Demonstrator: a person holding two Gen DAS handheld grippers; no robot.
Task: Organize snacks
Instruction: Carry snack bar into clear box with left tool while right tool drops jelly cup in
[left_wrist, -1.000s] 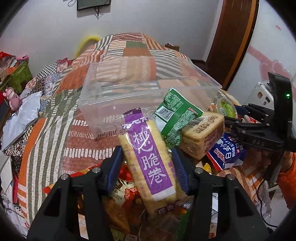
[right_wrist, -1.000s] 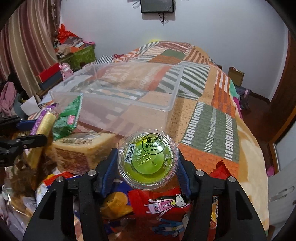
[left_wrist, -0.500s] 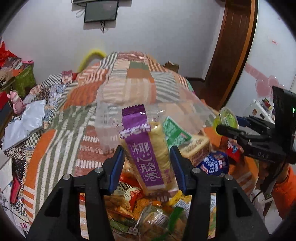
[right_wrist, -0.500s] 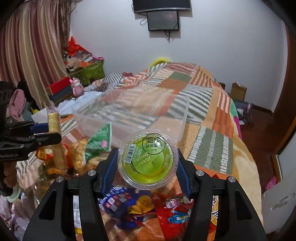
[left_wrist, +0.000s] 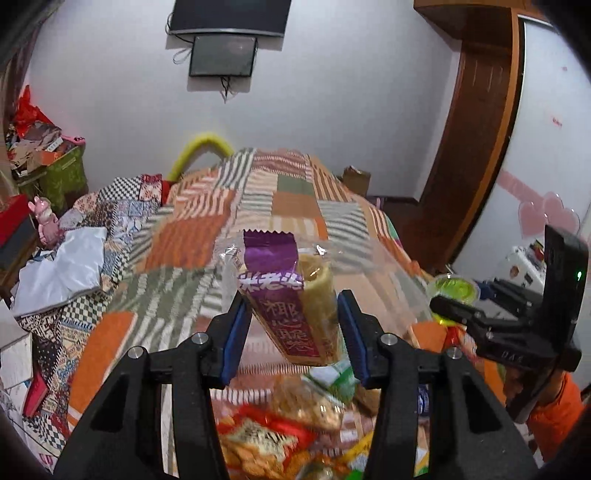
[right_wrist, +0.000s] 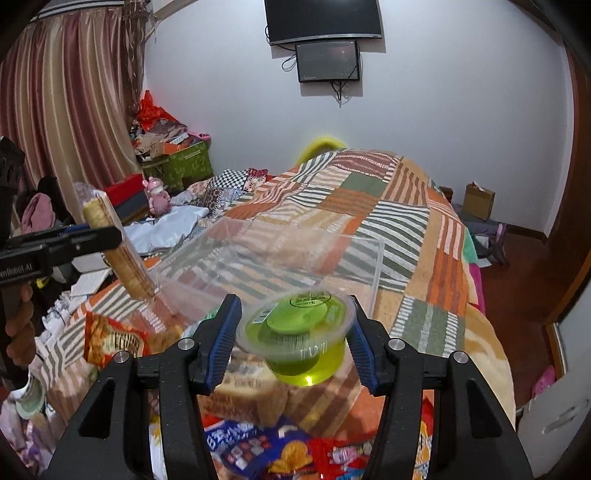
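Note:
My left gripper (left_wrist: 291, 328) is shut on a purple-labelled pack of roll biscuits (left_wrist: 291, 302) and holds it upright in the air; the pack also shows in the right wrist view (right_wrist: 118, 243). My right gripper (right_wrist: 291, 343) is shut on a green jelly cup (right_wrist: 299, 336), tilted, also lifted; the cup shows in the left wrist view (left_wrist: 454, 291). A clear plastic bin (right_wrist: 280, 266) stands on the patchwork bed just beyond both grippers. Loose snack packs (right_wrist: 258, 443) lie in a pile below them.
The patchwork blanket (right_wrist: 406, 229) covers the bed behind the bin. Wrapped bread (right_wrist: 251, 391) and an orange snack bag (right_wrist: 110, 339) lie in the pile. Cluttered boxes (right_wrist: 177, 162) stand at the left wall, a wooden door (left_wrist: 476, 140) at the right.
Both grippers have risen from the snack pile with their items and tipped upward. The jelly cup now tilts so its side shows. The bin sits lower in view.

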